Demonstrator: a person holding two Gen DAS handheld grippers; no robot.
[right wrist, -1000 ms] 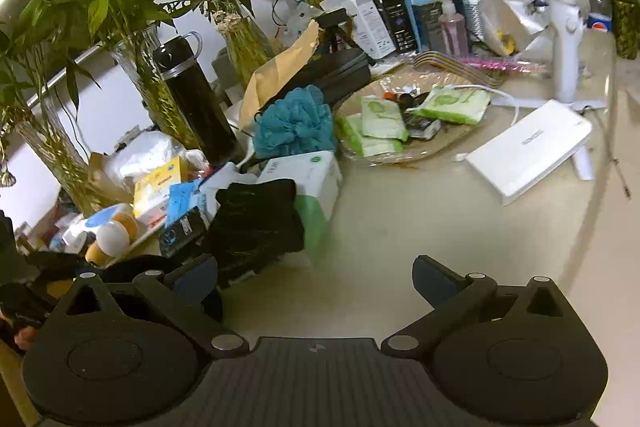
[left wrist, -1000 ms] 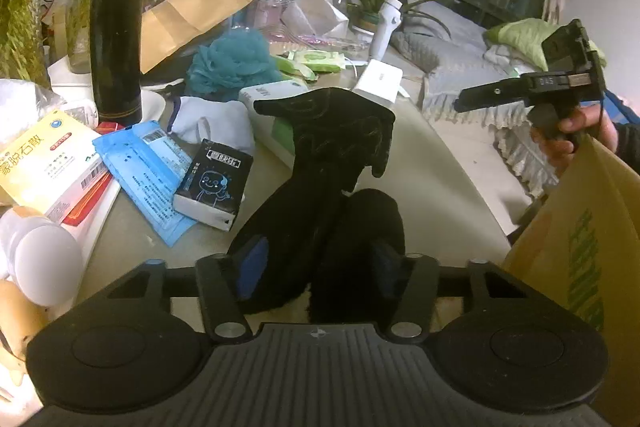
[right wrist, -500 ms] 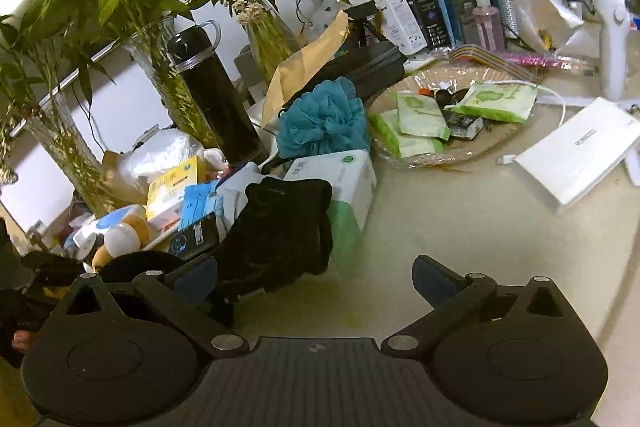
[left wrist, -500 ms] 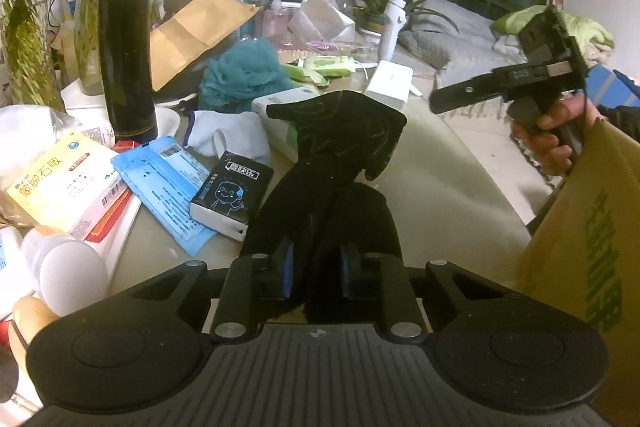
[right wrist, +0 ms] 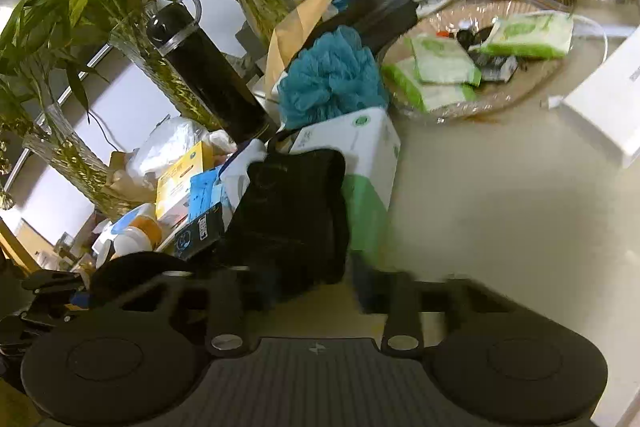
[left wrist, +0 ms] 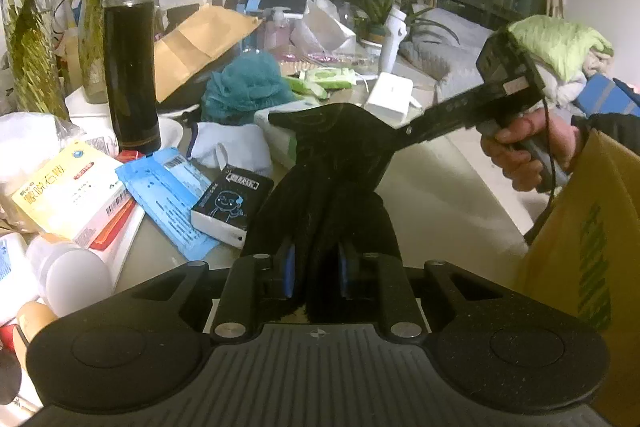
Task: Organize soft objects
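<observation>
A black glove (left wrist: 332,163) lies on the table, stretched away from me with its far end resting against a green-and-white box (right wrist: 360,147). My left gripper (left wrist: 316,267) is shut on the glove's near end, its blue pads pressed into the fabric. In the left wrist view my right gripper (left wrist: 404,133), held by a hand (left wrist: 520,155), reaches the glove's far end from the right. In the right wrist view the right gripper (right wrist: 312,291) shows blurred jaws that are closing, with the edge of the black glove (right wrist: 292,211) between them and a gap still visible.
A teal bath pouf (left wrist: 248,87) and a white cloth (left wrist: 224,147) lie behind the glove. Left of it are a black flask (left wrist: 130,59), medicine boxes, blue packets and a small black box (left wrist: 232,207). A yellow paper bag (left wrist: 580,247) stands at the right. A tray of wipes (right wrist: 480,67) sits behind.
My left jaws closed onto the glove's near end. The right gripper came down and in from the right to the glove's far end, and its wide jaws have started to narrow.
</observation>
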